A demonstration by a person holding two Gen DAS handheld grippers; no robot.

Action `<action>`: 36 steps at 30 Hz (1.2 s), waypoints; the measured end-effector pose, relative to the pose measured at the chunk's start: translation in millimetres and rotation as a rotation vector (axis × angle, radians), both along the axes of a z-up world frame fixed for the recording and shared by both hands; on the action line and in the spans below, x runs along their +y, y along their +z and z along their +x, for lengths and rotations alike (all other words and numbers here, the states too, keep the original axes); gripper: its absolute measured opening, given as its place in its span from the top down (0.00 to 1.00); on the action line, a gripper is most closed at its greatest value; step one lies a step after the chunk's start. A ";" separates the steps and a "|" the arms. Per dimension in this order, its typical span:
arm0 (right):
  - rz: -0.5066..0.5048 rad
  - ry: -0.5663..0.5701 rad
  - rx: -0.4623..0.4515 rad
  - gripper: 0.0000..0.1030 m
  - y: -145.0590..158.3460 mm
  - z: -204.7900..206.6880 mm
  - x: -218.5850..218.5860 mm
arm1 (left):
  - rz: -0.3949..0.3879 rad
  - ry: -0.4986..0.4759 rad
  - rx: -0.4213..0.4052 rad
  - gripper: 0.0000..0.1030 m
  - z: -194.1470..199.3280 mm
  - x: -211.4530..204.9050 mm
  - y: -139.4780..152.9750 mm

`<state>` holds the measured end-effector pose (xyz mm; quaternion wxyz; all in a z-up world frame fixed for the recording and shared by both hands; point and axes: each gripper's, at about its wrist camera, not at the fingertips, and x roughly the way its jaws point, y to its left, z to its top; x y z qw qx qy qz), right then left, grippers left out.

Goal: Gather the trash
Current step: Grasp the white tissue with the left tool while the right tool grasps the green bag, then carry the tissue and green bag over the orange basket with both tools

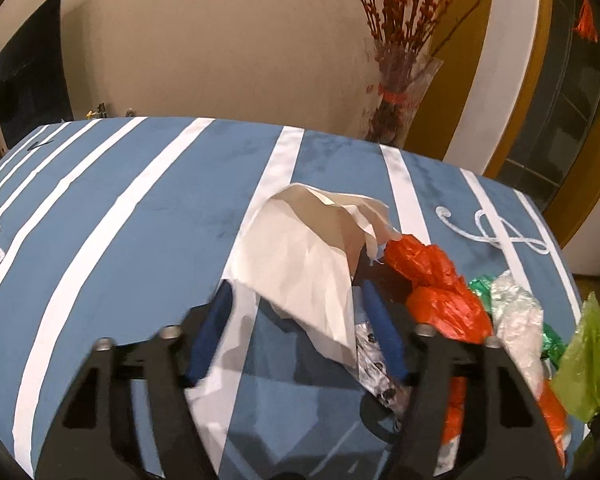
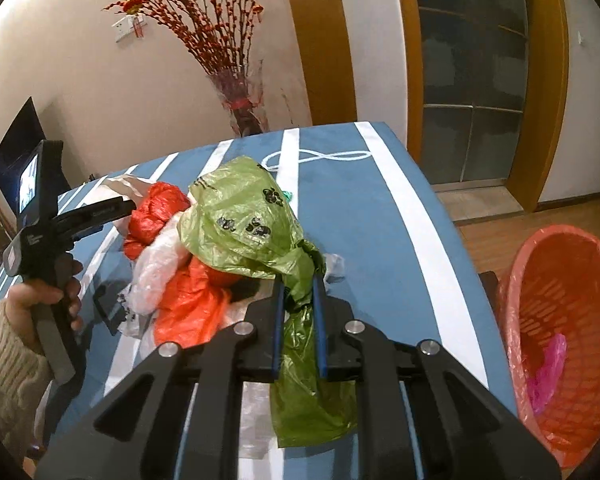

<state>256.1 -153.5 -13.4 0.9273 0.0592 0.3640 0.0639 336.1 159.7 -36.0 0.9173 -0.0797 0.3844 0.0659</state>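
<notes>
A crumpled white paper napkin (image 1: 300, 256) lies on the blue striped tablecloth (image 1: 140, 208), between the fingers of my left gripper (image 1: 296, 290). Its blue pads stand apart beside the napkin and do not visibly press it. To its right is a trash pile: orange-red plastic bags (image 1: 432, 268), clear plastic (image 1: 516, 312) and green foil (image 1: 480, 284). My right gripper (image 2: 298, 280) is shut on the tail of a light green plastic bag (image 2: 244, 216) that rests on top of the pile.
An orange-red basket (image 2: 560, 280) lined with plastic stands on the floor right of the table, with a pink bag (image 2: 548, 372) inside. A vase of red branches (image 2: 240, 96) stands behind the table's far edge. A hand (image 2: 48, 296) in a knit sleeve holds the left gripper.
</notes>
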 end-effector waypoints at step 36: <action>-0.002 -0.246 -0.191 0.86 65.3 -101.9 -88.8 | -0.010 -0.322 -0.223 0.68 -142.8 -115.4 89.2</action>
